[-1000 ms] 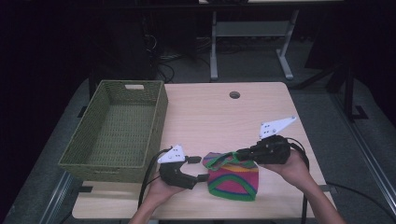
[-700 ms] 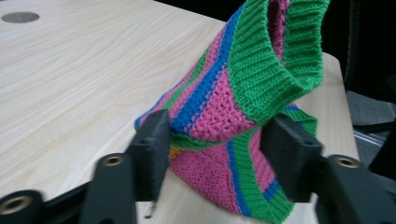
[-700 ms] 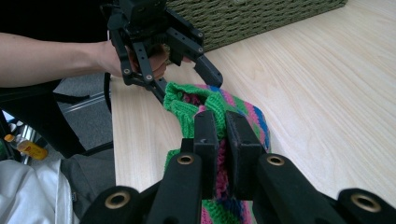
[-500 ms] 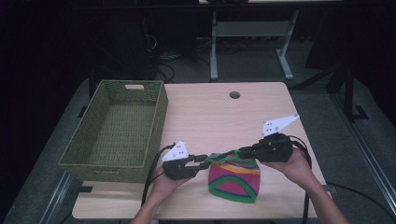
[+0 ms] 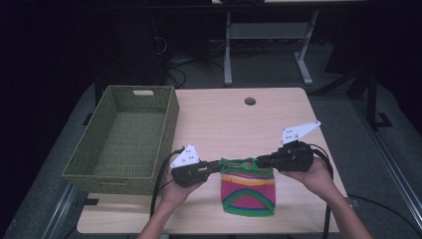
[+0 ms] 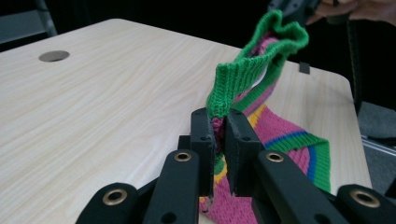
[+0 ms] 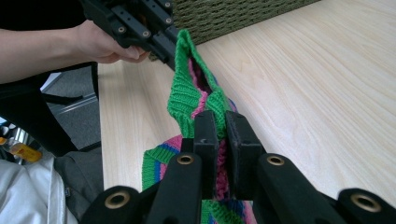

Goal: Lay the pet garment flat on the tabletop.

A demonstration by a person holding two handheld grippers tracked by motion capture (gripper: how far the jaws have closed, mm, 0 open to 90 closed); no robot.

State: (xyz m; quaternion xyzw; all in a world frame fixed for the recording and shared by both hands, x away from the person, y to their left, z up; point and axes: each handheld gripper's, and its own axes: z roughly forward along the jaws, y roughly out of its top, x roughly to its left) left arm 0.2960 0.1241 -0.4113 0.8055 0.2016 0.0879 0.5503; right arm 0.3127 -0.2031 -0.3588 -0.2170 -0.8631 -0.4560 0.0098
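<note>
Beside knit hat point(image 5: 248, 185), high view shows basket point(image 5: 124, 138).

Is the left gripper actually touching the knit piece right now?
Touching. In the left gripper view, the left gripper is shut on the green band of the knit piece, with fabric pinched between the jaws.

Knit hat point(image 5: 248, 188): green ribbed rim, magenta body, banded in yellow, blue and green arcs. Basket point(image 5: 127, 139), left: olive-green weave throughout. Table point(image 5: 224, 119): pale wood grain; both grippers' jaws black, with white plates on top in the high view.
</note>
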